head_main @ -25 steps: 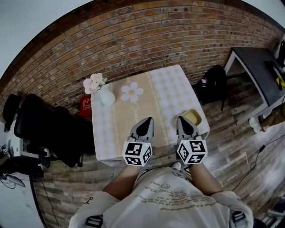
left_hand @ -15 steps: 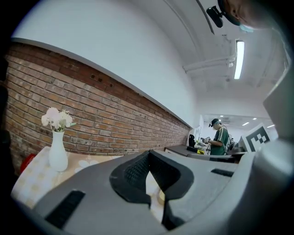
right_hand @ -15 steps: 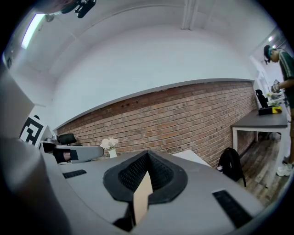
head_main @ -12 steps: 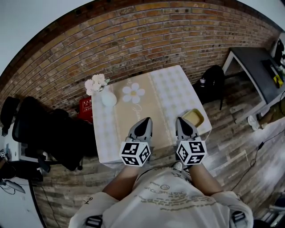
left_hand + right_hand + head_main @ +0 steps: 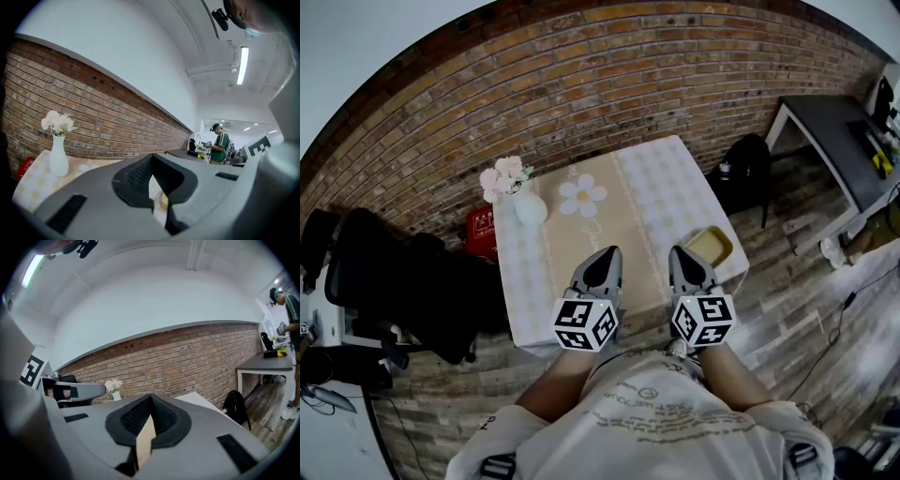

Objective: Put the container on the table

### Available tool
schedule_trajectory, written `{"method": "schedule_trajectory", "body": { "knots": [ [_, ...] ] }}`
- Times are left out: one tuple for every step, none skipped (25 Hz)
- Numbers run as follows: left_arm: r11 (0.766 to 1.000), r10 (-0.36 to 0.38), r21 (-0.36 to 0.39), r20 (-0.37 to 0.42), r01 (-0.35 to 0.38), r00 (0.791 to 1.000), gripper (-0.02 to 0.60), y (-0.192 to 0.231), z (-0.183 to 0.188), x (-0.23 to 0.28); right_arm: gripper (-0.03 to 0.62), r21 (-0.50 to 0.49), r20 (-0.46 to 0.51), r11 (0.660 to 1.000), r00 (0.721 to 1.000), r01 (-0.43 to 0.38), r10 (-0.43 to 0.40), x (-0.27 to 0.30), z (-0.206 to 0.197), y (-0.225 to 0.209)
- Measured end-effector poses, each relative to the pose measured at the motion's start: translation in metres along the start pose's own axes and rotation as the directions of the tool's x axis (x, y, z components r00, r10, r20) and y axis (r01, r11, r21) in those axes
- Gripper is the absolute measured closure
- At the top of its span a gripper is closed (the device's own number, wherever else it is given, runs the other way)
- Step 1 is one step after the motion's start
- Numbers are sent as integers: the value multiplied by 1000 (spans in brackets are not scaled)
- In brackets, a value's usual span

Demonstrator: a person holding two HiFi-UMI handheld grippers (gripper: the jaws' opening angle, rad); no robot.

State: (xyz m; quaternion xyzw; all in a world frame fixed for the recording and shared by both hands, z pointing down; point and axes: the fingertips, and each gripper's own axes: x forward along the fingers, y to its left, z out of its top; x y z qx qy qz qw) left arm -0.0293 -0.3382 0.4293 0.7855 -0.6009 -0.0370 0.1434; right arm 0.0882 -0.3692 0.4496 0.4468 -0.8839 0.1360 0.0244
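**Already down, it seems: container on the table, both grippers empty**

Seemingly the placing step was finished. The container (image 5: 709, 246) sat on the table (image 5: 666, 178) at its near right corner, just ahead and to the right of the right gripper (image 5: 684, 251), with a gap between them. That gripper's jaws were together with nothing between them. The left gripper (image 5: 609, 253) was likewise closed and empty, over the table's near edge and apart from the container. Both pointed nearly level toward the brick wall (image 5: 609, 66).

I judged that the only thing left was to check the container's seat, since it lay close to the corner. Moving it inward would call for a soft push with the closed tips, or for the right jaws to open and take its rim.

The container was a shallow tray, rectangular with rounded corners, pale yellow and smooth; its material was too small to tell. The table was square and draped in a soft checked cloth, with a tan band down the middle bearing a white daisy print (image 5: 578, 195). At the far left stood a glossy white vase (image 5: 528, 206), narrow at the neck, holding pale flowers (image 5: 504, 175). The jaw pads were dark and finely ribbed, set in matte grey shells
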Motion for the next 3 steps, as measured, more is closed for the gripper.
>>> {"method": "schedule_trajectory", "body": {
  "knots": [
    [1000, -1, 2, -2, 1, 1000, 575, 1, 0, -1, 592, 0, 0, 1000, 1000, 1, -1, 0, 0, 2],
    [1000, -2, 3, -4, 2, 1000, 575, 2, -1, -2, 592, -1, 0, 1000, 1000, 1, -1, 0, 0, 4],
    [1000, -3, 5, -7, 3, 1000, 575, 3, -1, -4, 592, -1, 0, 1000, 1000, 2, -2, 0, 0, 6]
  ]
}}
